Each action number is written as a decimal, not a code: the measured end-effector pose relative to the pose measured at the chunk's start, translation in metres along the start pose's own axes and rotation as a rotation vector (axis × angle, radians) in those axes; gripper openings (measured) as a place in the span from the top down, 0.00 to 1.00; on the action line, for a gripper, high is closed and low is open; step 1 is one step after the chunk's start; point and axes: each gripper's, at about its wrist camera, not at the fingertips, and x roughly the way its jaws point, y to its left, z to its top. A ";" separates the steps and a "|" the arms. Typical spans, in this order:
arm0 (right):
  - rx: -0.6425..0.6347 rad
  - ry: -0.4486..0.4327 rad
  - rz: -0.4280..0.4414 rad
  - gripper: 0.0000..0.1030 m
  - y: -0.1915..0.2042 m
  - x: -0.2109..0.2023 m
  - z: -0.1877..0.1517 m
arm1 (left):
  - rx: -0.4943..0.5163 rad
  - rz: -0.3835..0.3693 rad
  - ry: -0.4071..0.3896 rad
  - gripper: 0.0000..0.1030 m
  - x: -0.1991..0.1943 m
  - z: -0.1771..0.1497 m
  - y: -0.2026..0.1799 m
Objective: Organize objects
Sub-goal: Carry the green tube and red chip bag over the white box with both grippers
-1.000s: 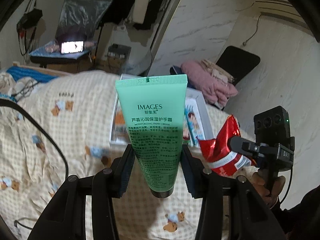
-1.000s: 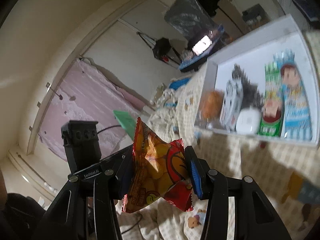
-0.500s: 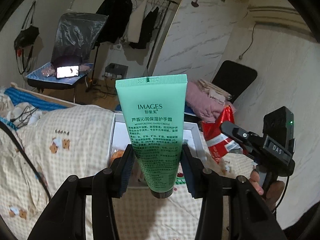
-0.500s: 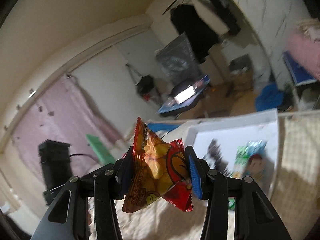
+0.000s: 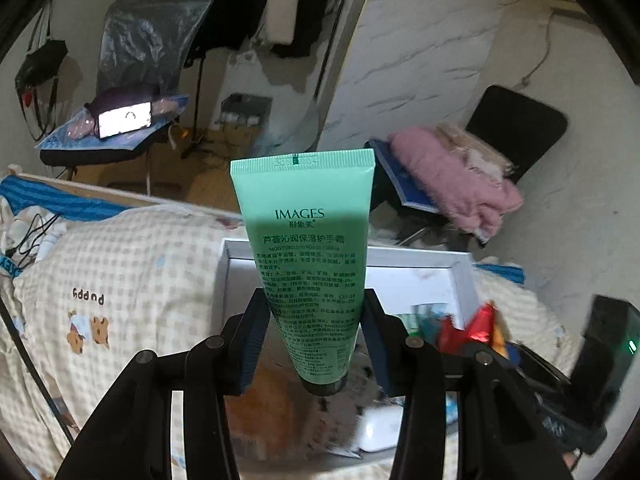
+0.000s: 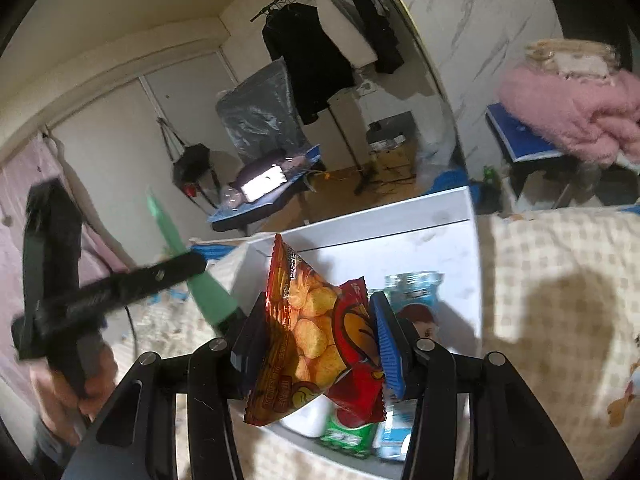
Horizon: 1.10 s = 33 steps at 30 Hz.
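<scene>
The left gripper [image 5: 314,344] clamped the tube [image 5: 306,256] near its cap, crimp end up. The right gripper [image 6: 320,344] pinched the snack bag [image 6: 316,344]. Both hung over the white box [image 6: 400,224], apparently for depositing.

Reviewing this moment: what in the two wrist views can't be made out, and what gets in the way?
- Left wrist view: the white box contents are mostly hidden by the green tube held in the left gripper, and what shows is motion-blurred.
- Left wrist view: the right gripper is a blur at the frame edge.
- Right wrist view: the snack bag in the right gripper covers the packets beneath it; labels unreadable.
</scene>
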 end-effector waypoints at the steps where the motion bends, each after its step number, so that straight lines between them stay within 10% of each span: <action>1: -0.008 0.000 -0.017 0.52 -0.001 0.002 -0.001 | -0.016 0.033 0.012 0.52 0.007 0.002 0.002; 17: -0.057 -0.017 -0.107 0.52 -0.003 0.001 -0.014 | 0.256 0.126 0.095 0.52 0.066 -0.005 -0.051; 33: -0.070 -0.003 -0.099 0.51 -0.003 0.017 -0.029 | 0.232 0.112 0.098 0.52 0.077 -0.022 -0.049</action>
